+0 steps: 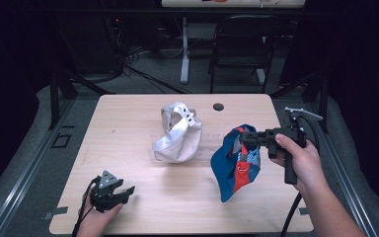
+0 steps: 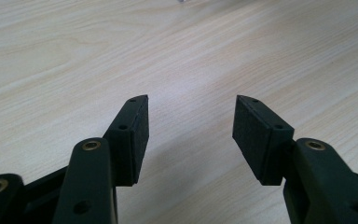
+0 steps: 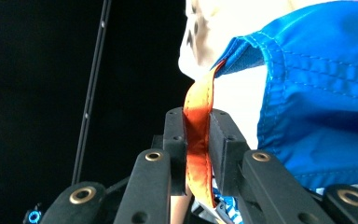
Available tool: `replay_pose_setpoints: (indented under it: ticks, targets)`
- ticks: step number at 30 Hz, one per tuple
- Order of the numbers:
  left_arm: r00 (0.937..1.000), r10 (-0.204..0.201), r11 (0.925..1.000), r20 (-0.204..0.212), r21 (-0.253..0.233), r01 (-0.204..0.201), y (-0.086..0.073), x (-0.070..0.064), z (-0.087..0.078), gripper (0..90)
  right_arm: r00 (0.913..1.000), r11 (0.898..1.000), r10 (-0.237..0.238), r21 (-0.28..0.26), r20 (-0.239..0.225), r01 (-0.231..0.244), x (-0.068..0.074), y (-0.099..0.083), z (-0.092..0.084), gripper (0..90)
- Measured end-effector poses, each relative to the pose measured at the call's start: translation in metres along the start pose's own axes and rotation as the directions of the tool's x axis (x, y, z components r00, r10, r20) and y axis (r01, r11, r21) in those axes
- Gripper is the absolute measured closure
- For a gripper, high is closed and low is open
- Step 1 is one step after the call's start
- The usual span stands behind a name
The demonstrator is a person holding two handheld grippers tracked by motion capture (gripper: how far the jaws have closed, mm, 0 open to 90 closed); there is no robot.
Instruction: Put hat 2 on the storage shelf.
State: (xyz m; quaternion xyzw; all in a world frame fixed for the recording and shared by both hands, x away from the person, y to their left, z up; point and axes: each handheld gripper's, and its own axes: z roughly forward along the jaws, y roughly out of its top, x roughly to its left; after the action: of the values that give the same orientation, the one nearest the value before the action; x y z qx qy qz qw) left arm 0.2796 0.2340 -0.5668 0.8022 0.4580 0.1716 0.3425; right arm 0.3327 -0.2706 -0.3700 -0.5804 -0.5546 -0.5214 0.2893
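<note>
While my left tool [image 1: 121, 190] rests with jaws apart on the table [image 1: 187, 197], my right tool [image 3: 197, 135] pinches only the orange strap [image 3: 198, 140] of the blue cap [image 1: 237, 163], which hangs above the table beside the beige cap [image 1: 177, 133]; that thin strap may slide out

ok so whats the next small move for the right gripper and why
Probably carry the blue cap left toward the beige cap: the right gripper is shut on its orange strap, the cap hangs above the table, and the left gripper rests open.
</note>
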Motion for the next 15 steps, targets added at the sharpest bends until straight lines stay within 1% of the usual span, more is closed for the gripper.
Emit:
replay_pose_setpoints:
  ticks: [1,2,4,5,6,11,12,15]
  targets:
    - [1.0000,-0.001,1.0000,0.002,-0.001,0.001,0.000,0.000,0.001,46.4,1.0000,1.000,0.001,-0.007,-0.004,-0.001,0.001,0.002,-0.003,78.1]
    - [1.0000,0.008,1.0000,0.004,-0.001,-0.008,0.001,0.000,0.001,46.4,1.0000,1.000,0.008,-0.019,-0.005,-0.008,0.002,0.003,-0.005,78.1]
    - [1.0000,0.004,1.0000,0.000,0.002,-0.004,0.001,0.000,0.001,46.5,0.9998,0.999,0.014,-0.041,-0.012,-0.014,0.006,0.007,-0.009,78.1]
    - [1.0000,0.004,1.0000,0.000,0.002,-0.004,0.001,0.000,0.001,46.5,0.9998,0.999,0.014,-0.041,-0.012,-0.014,0.006,0.007,-0.009,78.1]
    - [1.0000,0.006,1.0000,0.007,-0.001,-0.006,0.001,0.000,0.002,46.4,0.9997,0.998,0.016,-0.056,-0.020,-0.017,0.009,0.011,-0.012,78.1]
    - [0.9999,0.013,0.9999,0.008,-0.001,-0.013,0.003,0.000,0.002,46.4,0.9996,0.996,0.022,-0.086,-0.015,-0.024,0.019,0.023,-0.010,78.1]
    - [0.9999,0.011,0.9999,0.009,-0.004,-0.011,0.003,-0.001,0.002,46.4,0.9995,0.995,0.028,-0.099,-0.013,-0.029,0.021,0.025,-0.009,78.1]
    - [0.9998,0.014,0.9999,0.012,-0.004,-0.014,0.004,0.000,0.003,46.4,0.9999,0.994,0.016,-0.110,-0.003,-0.016,0.028,0.033,-0.007,78.1]
